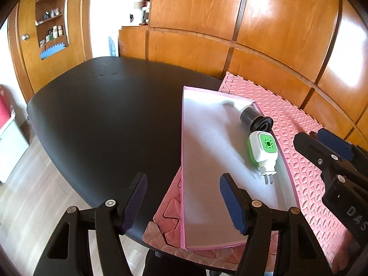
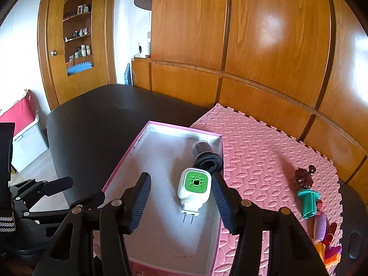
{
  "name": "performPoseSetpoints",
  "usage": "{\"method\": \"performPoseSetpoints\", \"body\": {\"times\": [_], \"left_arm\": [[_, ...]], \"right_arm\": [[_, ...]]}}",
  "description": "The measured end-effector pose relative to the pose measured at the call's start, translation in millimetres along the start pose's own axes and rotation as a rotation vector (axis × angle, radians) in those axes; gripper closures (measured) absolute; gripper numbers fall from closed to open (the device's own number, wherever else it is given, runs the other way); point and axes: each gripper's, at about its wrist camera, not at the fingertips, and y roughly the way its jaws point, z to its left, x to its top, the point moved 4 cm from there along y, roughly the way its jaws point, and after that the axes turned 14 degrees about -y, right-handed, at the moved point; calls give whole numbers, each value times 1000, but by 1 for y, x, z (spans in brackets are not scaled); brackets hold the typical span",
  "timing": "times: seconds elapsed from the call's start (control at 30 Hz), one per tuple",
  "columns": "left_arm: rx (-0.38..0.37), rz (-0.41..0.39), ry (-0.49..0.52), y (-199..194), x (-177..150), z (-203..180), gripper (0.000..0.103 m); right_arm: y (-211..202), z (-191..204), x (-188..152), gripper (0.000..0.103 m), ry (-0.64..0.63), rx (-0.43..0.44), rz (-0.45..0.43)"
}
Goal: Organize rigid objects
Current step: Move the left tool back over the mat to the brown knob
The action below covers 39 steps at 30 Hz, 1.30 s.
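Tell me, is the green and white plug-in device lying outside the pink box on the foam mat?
No, the green and white plug-in device lies inside the pink box, on its white floor beside a dark cylindrical object.

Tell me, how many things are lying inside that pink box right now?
2. A white and green plug-in device lies near the pink box's right wall, and a dark cylindrical object lies just beyond it toward the far right corner. Nothing else shows inside.

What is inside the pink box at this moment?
Inside the pink box lie a white-and-green plug-in device and, behind it, a dark cylinder with a black cap. The gripper fingers hide part of the floor.
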Motion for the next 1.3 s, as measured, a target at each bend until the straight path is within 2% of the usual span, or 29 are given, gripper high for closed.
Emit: {"method": "performPoseSetpoints", "body": {"times": [0.2, 0.4, 0.73, 0.97, 1.13, 1.3], "left_arm": [[-6, -4, 53, -3, -2, -15, 37], [-18, -45, 174, -10, -5, -51, 36], [-66, -76, 355, -12, -18, -116, 36], [-100, -85, 468, -12, -33, -159, 36], [-113, -70, 528, -7, -44, -186, 36], [-156, 29, 530, 10, -57, -211, 36]], "right_arm": [[-4, -8, -7, 48, 9, -16, -2], [-7, -48, -30, 48, 55, -66, 23], [-14, -174, -115, 48, 187, -279, 179], [-30, -253, -158, 48, 323, -406, 190], [-35, -290, -189, 48, 481, -408, 193], [-41, -308, -206, 48, 629, -362, 191]]}}
